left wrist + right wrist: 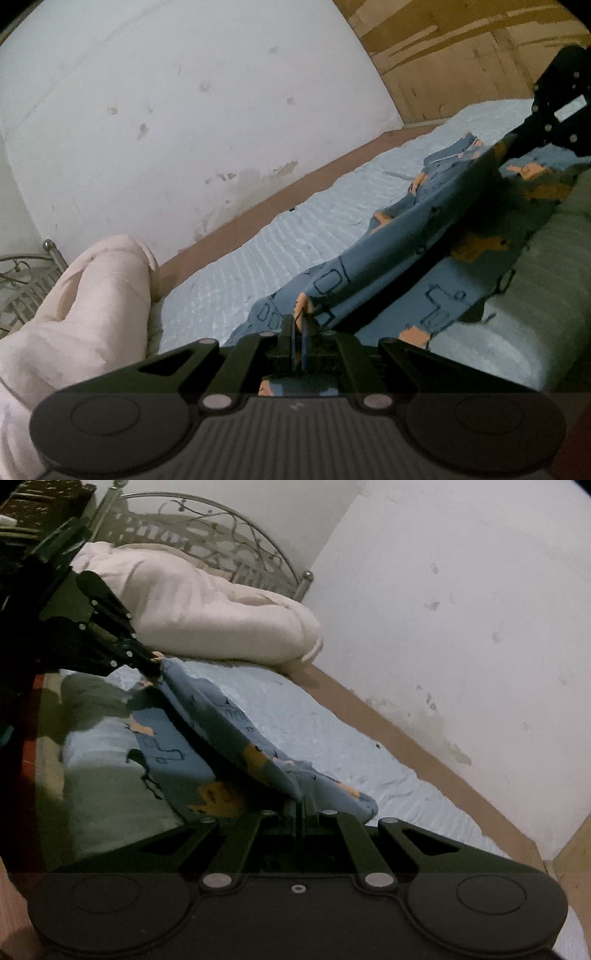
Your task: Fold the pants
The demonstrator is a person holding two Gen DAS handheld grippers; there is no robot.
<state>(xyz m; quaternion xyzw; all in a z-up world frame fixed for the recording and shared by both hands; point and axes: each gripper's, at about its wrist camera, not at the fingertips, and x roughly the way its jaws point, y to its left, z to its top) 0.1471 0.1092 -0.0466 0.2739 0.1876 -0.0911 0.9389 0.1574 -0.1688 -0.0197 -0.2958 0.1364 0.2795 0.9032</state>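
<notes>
The pants (399, 243) are blue with orange patches and dark line drawings. They hang stretched between my two grippers above the light blue mattress (295, 243). My left gripper (300, 325) is shut on one end of the pants. My right gripper (303, 805) is shut on the other end of the pants (229, 734). The right gripper also shows at the upper right of the left wrist view (517, 147), the left gripper at the left of the right wrist view (153, 664). Part of the fabric lies on the mattress (332, 731).
A rolled pale pink duvet (207, 616) lies at the head of the bed by a metal headboard (221, 531). A white stained wall (461, 627) runs along the bed's far side. A wooden panel (461, 48) stands at the foot end.
</notes>
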